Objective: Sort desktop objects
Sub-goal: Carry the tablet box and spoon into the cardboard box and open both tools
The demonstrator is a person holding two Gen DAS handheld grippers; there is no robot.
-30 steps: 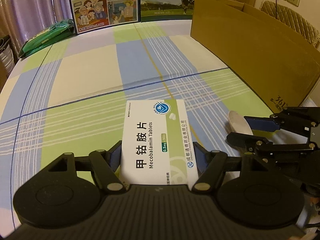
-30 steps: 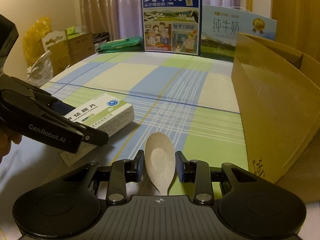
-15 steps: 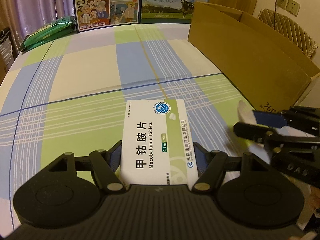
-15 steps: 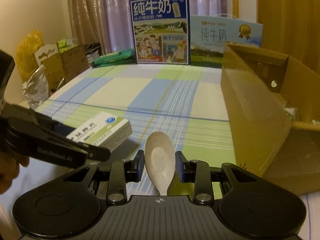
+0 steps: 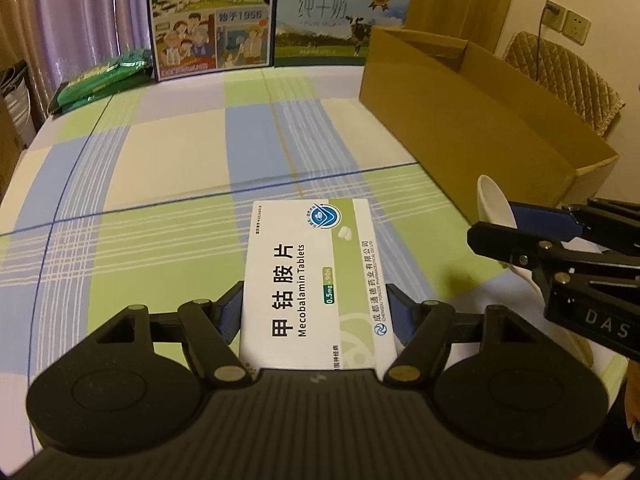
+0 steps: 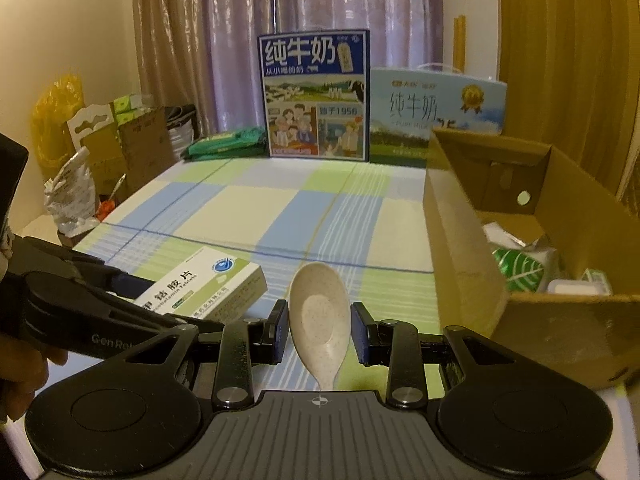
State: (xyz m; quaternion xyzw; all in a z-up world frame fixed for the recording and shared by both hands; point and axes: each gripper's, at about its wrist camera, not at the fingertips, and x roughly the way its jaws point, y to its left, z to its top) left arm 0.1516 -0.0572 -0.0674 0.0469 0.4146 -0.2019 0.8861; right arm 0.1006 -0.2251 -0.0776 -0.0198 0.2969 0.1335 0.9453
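Your left gripper (image 5: 314, 312): fingers clamped on the tablet box (image 5: 310, 276), its near end hidden under the gripper body. Your right gripper (image 6: 319, 334): spoon (image 6: 318, 312) between the pads; visible gaps either side, so grip unclear, handle end hidden. Cardboard box (image 6: 460, 248): open, beside the spoon, contents partly cut off. Checked tablecloth (image 5: 180, 168) below.

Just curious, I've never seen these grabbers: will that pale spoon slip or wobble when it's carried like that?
Probably stiff; the spoon keeps its shape in the right gripper. It looks smooth and rounded, so it may pivot between the pads. It seems light.
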